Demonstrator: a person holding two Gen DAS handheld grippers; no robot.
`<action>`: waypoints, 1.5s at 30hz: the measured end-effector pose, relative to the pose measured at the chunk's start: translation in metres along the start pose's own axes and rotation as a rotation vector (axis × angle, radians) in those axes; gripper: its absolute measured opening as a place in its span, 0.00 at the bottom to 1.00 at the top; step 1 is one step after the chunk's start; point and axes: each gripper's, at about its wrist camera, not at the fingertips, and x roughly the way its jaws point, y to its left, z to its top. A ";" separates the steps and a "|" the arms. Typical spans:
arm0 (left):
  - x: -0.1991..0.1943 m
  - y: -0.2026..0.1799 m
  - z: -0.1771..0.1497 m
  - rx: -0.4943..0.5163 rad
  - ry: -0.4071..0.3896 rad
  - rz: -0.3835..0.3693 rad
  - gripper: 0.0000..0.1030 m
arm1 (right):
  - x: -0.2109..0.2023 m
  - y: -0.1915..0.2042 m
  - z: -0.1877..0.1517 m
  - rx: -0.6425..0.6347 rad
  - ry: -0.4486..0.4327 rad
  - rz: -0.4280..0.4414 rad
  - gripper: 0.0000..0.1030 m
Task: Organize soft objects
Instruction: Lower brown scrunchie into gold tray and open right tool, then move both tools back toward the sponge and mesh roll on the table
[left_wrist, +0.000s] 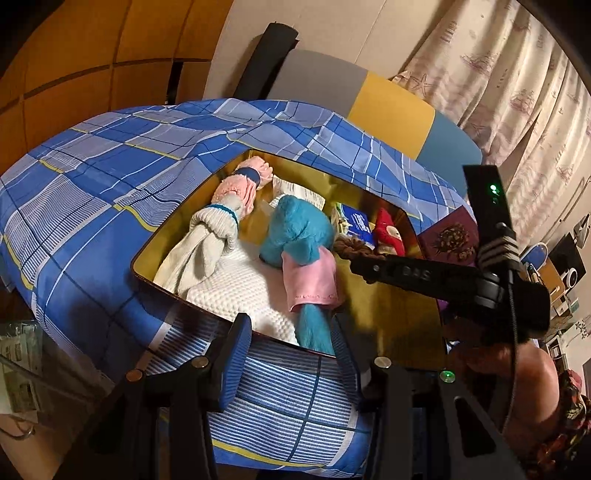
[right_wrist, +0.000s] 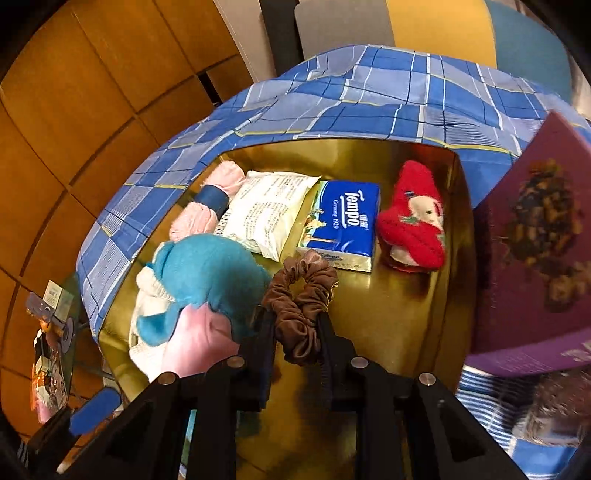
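the right gripper (right_wrist: 295, 328) pinches the brown scrunchie (right_wrist: 301, 291) between its fingertips; light, limp, compressible, so grip the bunched fabric. the left gripper (left_wrist: 291, 354) stands wide, empty.

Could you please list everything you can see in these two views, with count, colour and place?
Box: one, gold inside, on the bedspread.
Bedspread: one, blue plaid, under the box.
Plush toy: one, turquoise with pink cloth, box left.
Scrunchie: one, brown, between the right tool's fingers.
Tissue pack: one, blue, box centre.
Sachet: one, white, left of the tissues.
Red sock: one, red, box right.
Pink towel roll: one, pink with blue band, far left corner.
Lid: one, purple, right of the box.
Left tool: open, at the box's near rim.
Right tool: shut on the scrunchie.
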 end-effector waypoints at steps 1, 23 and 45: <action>0.000 0.000 0.000 -0.002 0.000 -0.003 0.44 | 0.002 0.001 0.001 0.000 0.002 -0.009 0.31; -0.005 -0.006 -0.002 0.015 -0.010 -0.049 0.44 | -0.056 0.015 -0.022 -0.048 -0.081 0.024 0.44; -0.014 -0.038 -0.012 0.098 -0.020 -0.088 0.44 | -0.132 0.007 -0.050 -0.049 -0.163 -0.052 0.46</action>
